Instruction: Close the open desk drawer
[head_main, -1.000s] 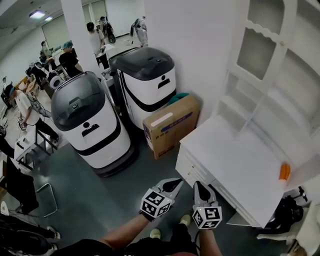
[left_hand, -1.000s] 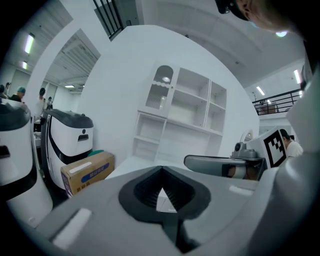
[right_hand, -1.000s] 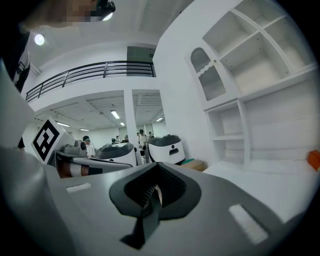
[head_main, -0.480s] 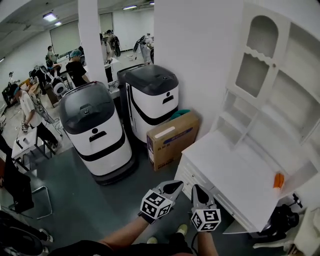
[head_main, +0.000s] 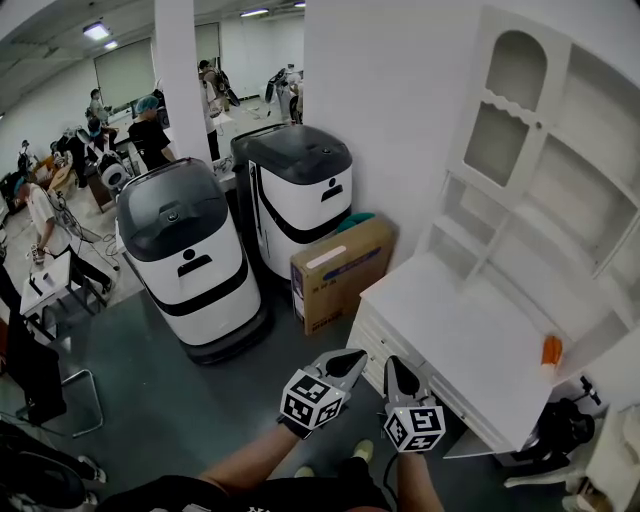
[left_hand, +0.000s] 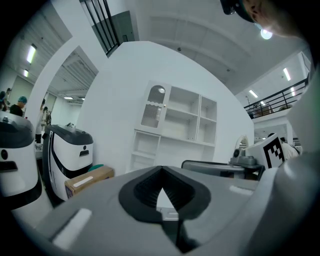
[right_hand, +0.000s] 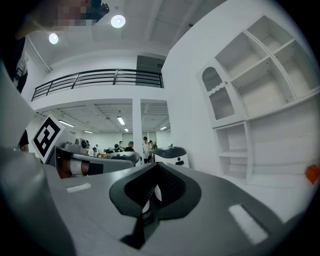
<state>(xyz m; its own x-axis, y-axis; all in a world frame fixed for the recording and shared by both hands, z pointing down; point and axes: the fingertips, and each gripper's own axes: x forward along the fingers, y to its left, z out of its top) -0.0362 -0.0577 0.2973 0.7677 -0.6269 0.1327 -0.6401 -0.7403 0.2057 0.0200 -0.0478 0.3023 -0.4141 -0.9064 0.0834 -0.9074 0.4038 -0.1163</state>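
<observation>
A white desk (head_main: 470, 330) with a tall hutch (head_main: 560, 190) stands at the right in the head view. Small drawer fronts (head_main: 385, 345) show on its near left face. A pale panel (head_main: 462, 449) juts out under the desk's front edge, probably the open drawer. My left gripper (head_main: 350, 360) and right gripper (head_main: 397, 373) hover side by side just in front of the desk's near corner, touching nothing. Both are shut and empty, as the left gripper view (left_hand: 167, 212) and the right gripper view (right_hand: 147, 207) show.
A small orange object (head_main: 551, 350) lies on the desk's right end. A cardboard box (head_main: 340, 265) leans by the wall beside two white-and-black machines (head_main: 185, 250) (head_main: 300, 180). A dark bag (head_main: 560, 428) sits under the desk. Several people work at the far left.
The head view has shifted a little, so the desk sits slightly lower and to the left. Both grippers stay shut, close together in front of the desk corner.
</observation>
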